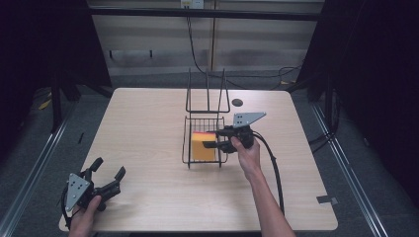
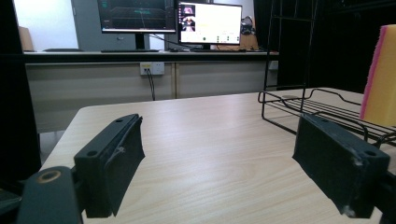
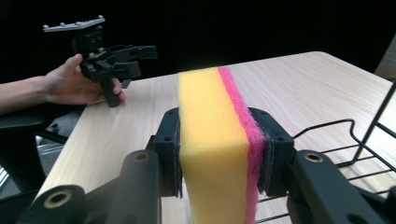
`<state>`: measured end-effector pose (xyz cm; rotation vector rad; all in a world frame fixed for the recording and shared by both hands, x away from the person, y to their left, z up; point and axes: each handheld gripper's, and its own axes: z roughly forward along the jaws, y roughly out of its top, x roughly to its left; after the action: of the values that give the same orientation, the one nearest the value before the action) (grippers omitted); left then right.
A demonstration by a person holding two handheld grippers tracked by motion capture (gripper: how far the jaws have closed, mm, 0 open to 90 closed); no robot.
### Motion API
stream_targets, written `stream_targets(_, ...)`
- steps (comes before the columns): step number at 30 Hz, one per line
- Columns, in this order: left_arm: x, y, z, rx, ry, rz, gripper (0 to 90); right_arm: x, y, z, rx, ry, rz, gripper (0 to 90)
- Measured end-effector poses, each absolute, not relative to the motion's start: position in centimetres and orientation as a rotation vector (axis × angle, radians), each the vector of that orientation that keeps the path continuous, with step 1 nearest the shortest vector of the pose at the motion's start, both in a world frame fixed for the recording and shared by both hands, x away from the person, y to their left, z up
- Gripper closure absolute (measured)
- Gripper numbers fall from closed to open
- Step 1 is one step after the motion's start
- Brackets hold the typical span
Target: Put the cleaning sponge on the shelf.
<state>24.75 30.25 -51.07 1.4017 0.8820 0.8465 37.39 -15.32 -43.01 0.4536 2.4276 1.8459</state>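
Note:
A yellow sponge with a pink scouring face (image 1: 202,146) stands on edge inside the black wire basket (image 1: 186,148) at the table's middle. My right gripper (image 1: 210,138) comes in from the right and is shut on the sponge; in the right gripper view both pads press the sponge (image 3: 210,116) from either side. My left gripper (image 1: 106,168) rests at the table's near left corner, open, with nothing between its jaws (image 2: 219,163). From there the sponge (image 2: 380,74) and the basket (image 2: 303,100) show at the far right. The left gripper (image 3: 142,60) also shows in the right gripper view, held by a hand.
The basket has a tall wire back (image 1: 207,94). A dark round spot (image 1: 237,102) sits on the table behind it, and a strip of tape (image 1: 327,200) at the near right corner. The right gripper's cable (image 1: 274,168) trails along the forearm. Monitors (image 2: 170,18) stand on a desk beyond the table.

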Motion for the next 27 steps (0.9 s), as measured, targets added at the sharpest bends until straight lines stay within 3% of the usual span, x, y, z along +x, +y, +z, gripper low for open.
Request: stream_targets(27, 24.7, 30.3, -51.1, 1.402, 0.882, 0.844, 15.6, 38.0, -15.0, -44.3, 0.492, 2.489, 1.842, 57.9)
